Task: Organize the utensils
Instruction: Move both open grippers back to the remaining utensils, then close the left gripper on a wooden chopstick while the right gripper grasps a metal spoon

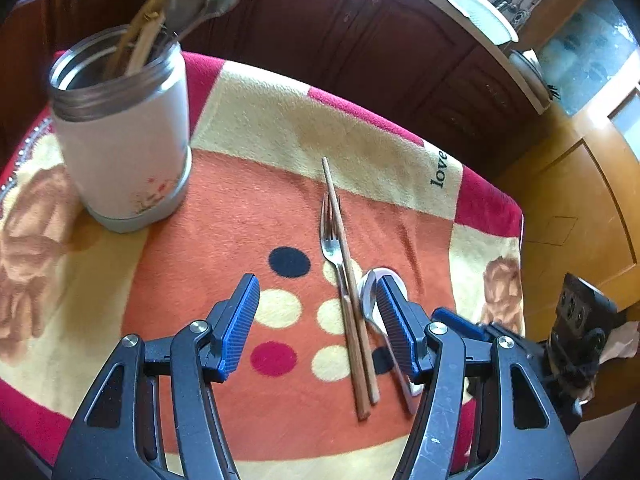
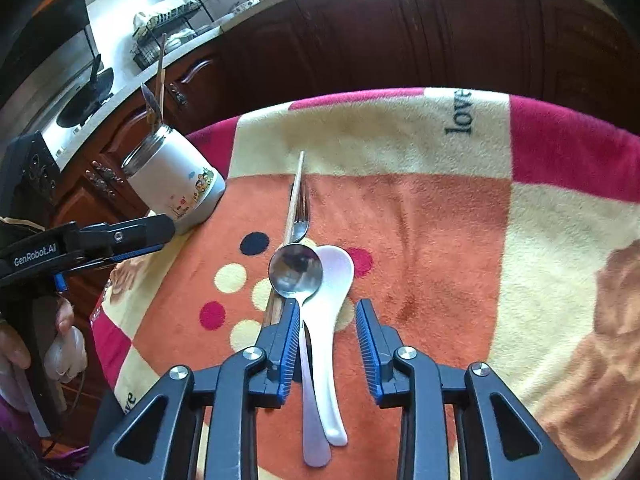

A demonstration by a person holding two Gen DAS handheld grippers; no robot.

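A white utensil holder (image 1: 124, 136) with a metal rim stands at the left of the blanket-covered table (image 1: 260, 120) and holds spoons and wooden sticks; it also shows in the right wrist view (image 2: 176, 184). A fork (image 1: 334, 240), wooden chopsticks (image 1: 352, 300) and a metal spoon (image 1: 370, 300) lie side by side. My left gripper (image 1: 318, 320) is open above them. My right gripper (image 2: 327, 344) is open around the handles of the metal spoon (image 2: 296, 270) and a white ceramic spoon (image 2: 334, 280), which lie on the blanket.
Dark wooden cabinets (image 1: 380, 40) stand behind the table. A counter with a dish rack (image 2: 168, 28) and a stove (image 2: 80, 96) is at far left. The table's right edge (image 1: 520, 232) drops to a wooden floor. The left gripper (image 2: 88, 244) shows in the right wrist view.
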